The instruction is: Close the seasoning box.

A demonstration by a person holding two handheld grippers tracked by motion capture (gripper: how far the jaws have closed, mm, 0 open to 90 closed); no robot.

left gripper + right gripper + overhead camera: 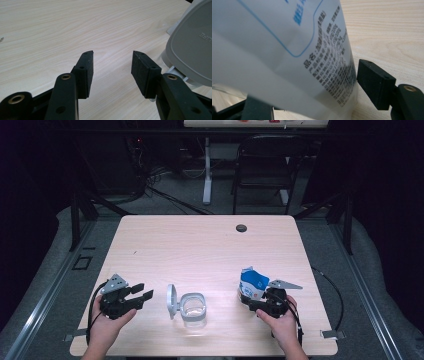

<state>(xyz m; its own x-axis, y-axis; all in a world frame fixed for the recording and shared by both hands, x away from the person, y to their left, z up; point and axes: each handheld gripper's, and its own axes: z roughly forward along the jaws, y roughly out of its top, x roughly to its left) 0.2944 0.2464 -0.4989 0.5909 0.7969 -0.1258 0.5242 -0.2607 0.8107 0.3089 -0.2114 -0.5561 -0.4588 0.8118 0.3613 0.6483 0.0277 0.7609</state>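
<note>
The clear square plastic container stood open on the pale wooden desk, seemingly unfilled. The right tool clamped the blue-and-white pouch; the left tool gaped empty. Pouring remained.

The bag is blue and white, with a thin blue outline and black print on its white panel. The container is clear; its lid, at its 9 o'clock, is pale grey. Both grippers are black. The table is light woodgrain.
</note>
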